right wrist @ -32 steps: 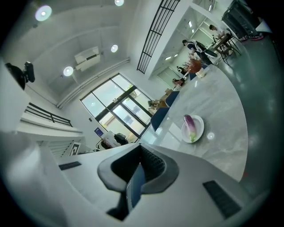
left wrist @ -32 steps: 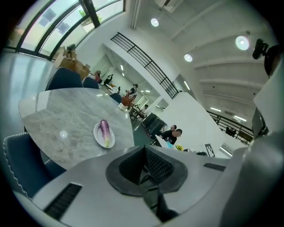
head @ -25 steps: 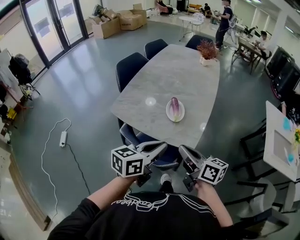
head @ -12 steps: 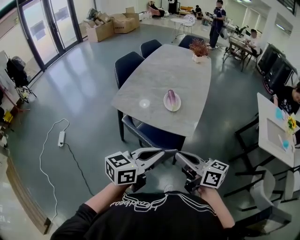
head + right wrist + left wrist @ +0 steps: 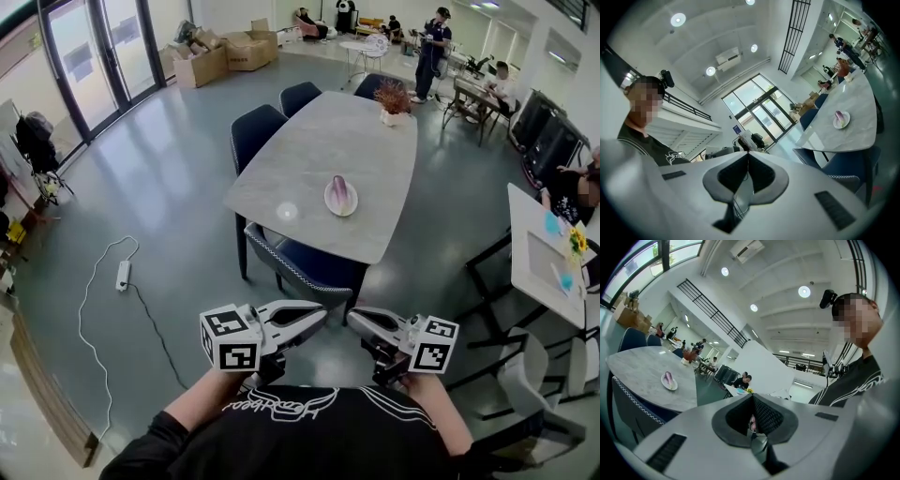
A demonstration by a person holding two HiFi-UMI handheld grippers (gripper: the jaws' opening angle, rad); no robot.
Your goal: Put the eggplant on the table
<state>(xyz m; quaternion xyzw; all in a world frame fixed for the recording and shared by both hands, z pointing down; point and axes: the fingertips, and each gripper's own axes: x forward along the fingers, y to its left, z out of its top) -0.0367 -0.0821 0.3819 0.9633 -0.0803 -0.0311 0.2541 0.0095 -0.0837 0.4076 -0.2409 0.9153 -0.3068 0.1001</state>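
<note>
Well, the eggplant (image 5: pixel 340 191) lies on a plate (image 5: pixel 329 200) on the table (image 5: pixel 314 141), far ahead of the left gripper (image 5: pixel 321 314) and right gripper (image 5: pixel 353 320). Both are closed tight, holding nothing. The white writing on the shirt (image 5: pixel 309 441) is too blurry to read.

Left gripper (image 5: pixel 319 313): jaws pressed together, nothing between them, pointing level.
Right gripper (image 5: pixel 354 319): jaws together, empty, level, tip near the left one's.
Forearms (image 5: pixel 204 405): bare, held close before the chest.

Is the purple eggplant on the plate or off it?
On the plate. The eggplant lies on top of it, and the plate sits on the grey table.
</note>
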